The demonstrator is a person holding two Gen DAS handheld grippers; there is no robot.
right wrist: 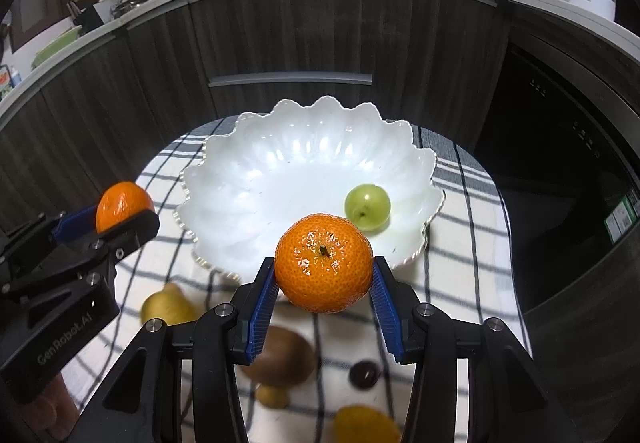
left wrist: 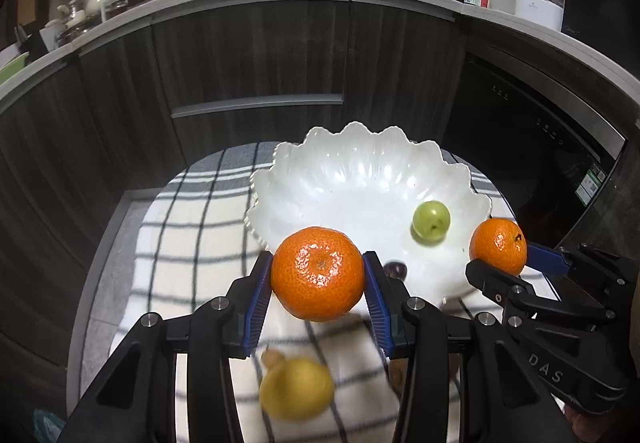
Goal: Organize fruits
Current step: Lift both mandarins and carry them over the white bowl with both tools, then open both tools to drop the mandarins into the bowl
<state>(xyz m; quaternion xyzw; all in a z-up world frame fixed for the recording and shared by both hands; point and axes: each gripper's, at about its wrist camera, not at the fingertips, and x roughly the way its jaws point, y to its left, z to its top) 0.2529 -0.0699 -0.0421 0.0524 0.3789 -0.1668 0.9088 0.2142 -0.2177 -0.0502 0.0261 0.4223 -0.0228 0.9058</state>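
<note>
orange mandarins (left wrist: 318,273), white bowl (left wrist: 352,167), checked cloth (left wrist: 192,235)

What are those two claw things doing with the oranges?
A person is sorting fruit with a tool in each hand. The left tool is squeezing one orange and the right tool is squeezing another orange. Both hang near the front rim of the white bowl, which holds only a green fruit. A kiwi, a dark round fruit and yellow fruits wait on the checked cloth.

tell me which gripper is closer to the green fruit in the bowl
Right. The right gripper, clamping an orange, sits at the bowl's near rim just short of the green fruit; the left gripper, also holding an orange, is farther off.
</note>
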